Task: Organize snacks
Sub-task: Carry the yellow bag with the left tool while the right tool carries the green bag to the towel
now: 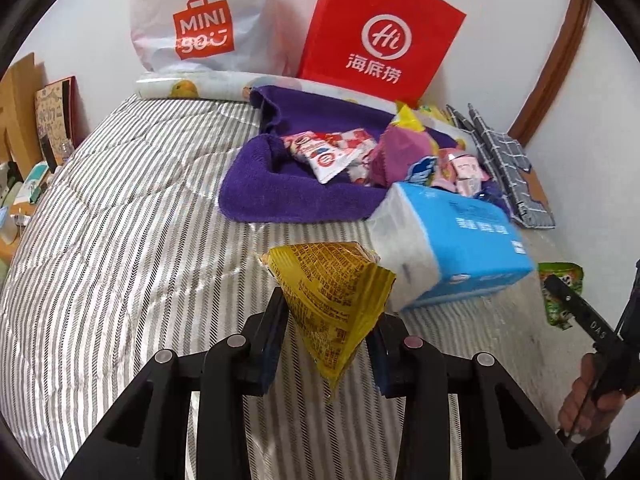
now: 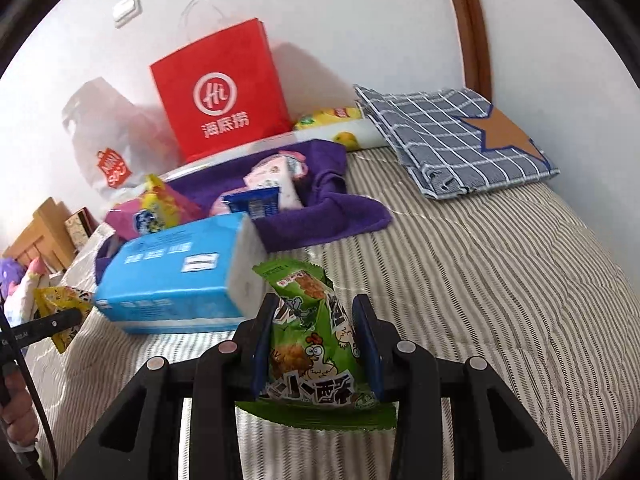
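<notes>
Yellow packet [image 1: 332,312] pinched in left gripper [image 1: 328,344]; green packet [image 2: 316,344] pinched in right gripper [image 2: 316,352]. Carry step, both near purple towel [image 1: 280,192]. Next: set them onto its snack pile.

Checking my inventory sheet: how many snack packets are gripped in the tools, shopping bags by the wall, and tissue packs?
Gripped snack packets: 2, yellow packet, green packet
Shopping bags: 2, red bag, white bag
Tissue pack: 1
Total: 5

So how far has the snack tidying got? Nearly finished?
Partway, it seems. Done: a heap of snack packets already lies on the purple towel. In hand: the left gripper holds a yellow packet and the right gripper a green packet. Left: putting both down.
</notes>
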Demonstrator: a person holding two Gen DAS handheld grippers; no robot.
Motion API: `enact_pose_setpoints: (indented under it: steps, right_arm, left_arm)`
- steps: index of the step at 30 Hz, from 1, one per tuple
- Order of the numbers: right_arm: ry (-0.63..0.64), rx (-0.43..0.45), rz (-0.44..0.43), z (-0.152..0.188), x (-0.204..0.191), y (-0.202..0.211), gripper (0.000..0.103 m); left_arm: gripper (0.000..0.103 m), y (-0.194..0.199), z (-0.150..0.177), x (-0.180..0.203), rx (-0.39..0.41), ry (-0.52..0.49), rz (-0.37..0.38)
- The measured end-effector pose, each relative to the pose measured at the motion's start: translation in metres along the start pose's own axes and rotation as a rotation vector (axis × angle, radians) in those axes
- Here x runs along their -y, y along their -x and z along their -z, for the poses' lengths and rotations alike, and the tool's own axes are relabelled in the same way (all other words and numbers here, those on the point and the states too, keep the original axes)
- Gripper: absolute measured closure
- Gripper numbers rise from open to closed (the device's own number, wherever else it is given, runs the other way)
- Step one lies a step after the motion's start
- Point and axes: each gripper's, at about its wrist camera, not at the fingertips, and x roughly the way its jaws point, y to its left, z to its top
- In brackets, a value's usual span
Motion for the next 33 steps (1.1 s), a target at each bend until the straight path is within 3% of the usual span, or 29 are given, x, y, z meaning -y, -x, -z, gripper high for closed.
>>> enact_pose_setpoints:
  steps: [10,33]
  right_arm:
    - [0.011,0.029,-0.072,0.003,-0.015,0.023,0.067]
    - [0.014,0.051,-0.074,-0.002,-0.026,0.050,0.067]
  left_arm:
    - [0.066,0.025,0.005,0.026,0.005,-0.016,0.038]
    - [0.066,0.054,0.001,0.077,0.038,-0.084,0.099]
